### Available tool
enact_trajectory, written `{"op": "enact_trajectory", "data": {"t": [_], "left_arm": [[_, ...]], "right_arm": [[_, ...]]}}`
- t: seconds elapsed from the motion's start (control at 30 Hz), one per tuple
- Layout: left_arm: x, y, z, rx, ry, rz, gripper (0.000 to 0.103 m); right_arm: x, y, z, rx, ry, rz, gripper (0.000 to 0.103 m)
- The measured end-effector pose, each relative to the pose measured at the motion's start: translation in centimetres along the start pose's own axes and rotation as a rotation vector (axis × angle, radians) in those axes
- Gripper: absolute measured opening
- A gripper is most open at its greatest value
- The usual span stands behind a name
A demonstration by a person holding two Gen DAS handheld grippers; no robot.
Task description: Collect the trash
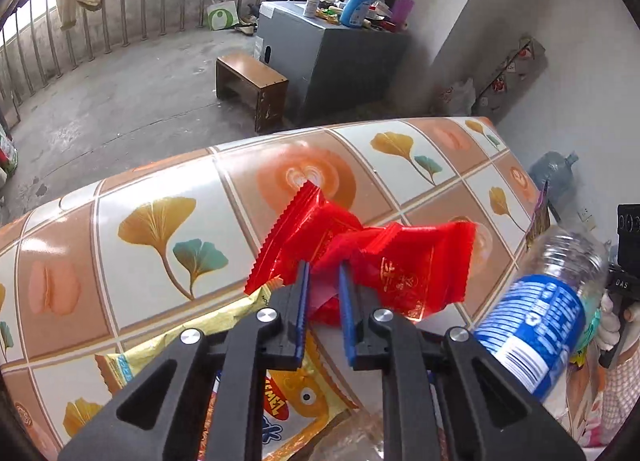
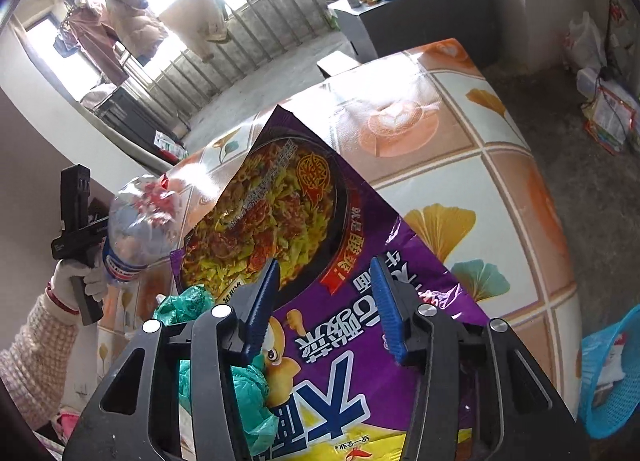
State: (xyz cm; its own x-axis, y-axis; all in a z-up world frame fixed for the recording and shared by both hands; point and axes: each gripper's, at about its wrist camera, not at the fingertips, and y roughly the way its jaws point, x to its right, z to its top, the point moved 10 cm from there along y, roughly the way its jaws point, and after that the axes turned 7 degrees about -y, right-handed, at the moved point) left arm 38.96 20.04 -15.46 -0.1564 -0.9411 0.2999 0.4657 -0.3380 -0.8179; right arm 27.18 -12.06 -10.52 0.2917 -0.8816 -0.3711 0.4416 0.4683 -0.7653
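In the left wrist view my left gripper (image 1: 323, 267) is shut on a crumpled red wrapper (image 1: 360, 257), held just above the patterned tablecloth (image 1: 160, 229). A yellow snack packet (image 1: 192, 345) lies under the fingers. An empty clear bottle with a blue label (image 1: 548, 313) tilts at the right. In the right wrist view my right gripper (image 2: 326, 267) is open, its fingers on either side of a large purple noodle bag (image 2: 304, 221) on the table. A crumpled teal plastic bag (image 2: 240, 381) lies beneath the left finger. The bottle (image 2: 136, 229) and the left gripper's body appear at the left.
A blue plastic basket (image 2: 612, 373) sits on the floor right of the table. Beyond the table stand a wooden stool (image 1: 250, 81) and a grey cabinet (image 1: 320, 49) covered with bottles. A large water jug (image 1: 554, 173) stands by the wall.
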Motion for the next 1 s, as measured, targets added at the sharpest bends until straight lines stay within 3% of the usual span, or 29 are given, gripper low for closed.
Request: {"op": "enact_trajectory", "data": {"t": [0.27, 0.47, 0.8, 0.97, 1.0], "left_arm": [[2.9, -0.7, -2.7, 0.003, 0.008, -0.033, 0.009], [6.4, -1.1, -5.5, -0.035, 0.023, -0.132, 0.004], [9.8, -3.1, -11.2, -0.076, 0.116, -0.168, 0.004], [9.0, -5.4, -12.0, 0.006, 0.079, -0.122, 0.004], [8.7, -6.0, -11.9, 0.028, 0.055, -0.119, 0.004]], "right_arm": [[-3.1, 0.3, -2.0, -0.010, -0.040, 0.018, 0.013], [-4.8, -1.0, -4.5, -0.018, -0.059, 0.003, 0.004], [-7.9, -3.9, -9.8, -0.040, -0.017, 0.036, 0.002], [-9.5, -5.0, -10.4, -0.036, -0.078, 0.009, 0.003], [-9.5, -5.3, -10.1, -0.029, -0.082, 0.015, 0.009]]}}
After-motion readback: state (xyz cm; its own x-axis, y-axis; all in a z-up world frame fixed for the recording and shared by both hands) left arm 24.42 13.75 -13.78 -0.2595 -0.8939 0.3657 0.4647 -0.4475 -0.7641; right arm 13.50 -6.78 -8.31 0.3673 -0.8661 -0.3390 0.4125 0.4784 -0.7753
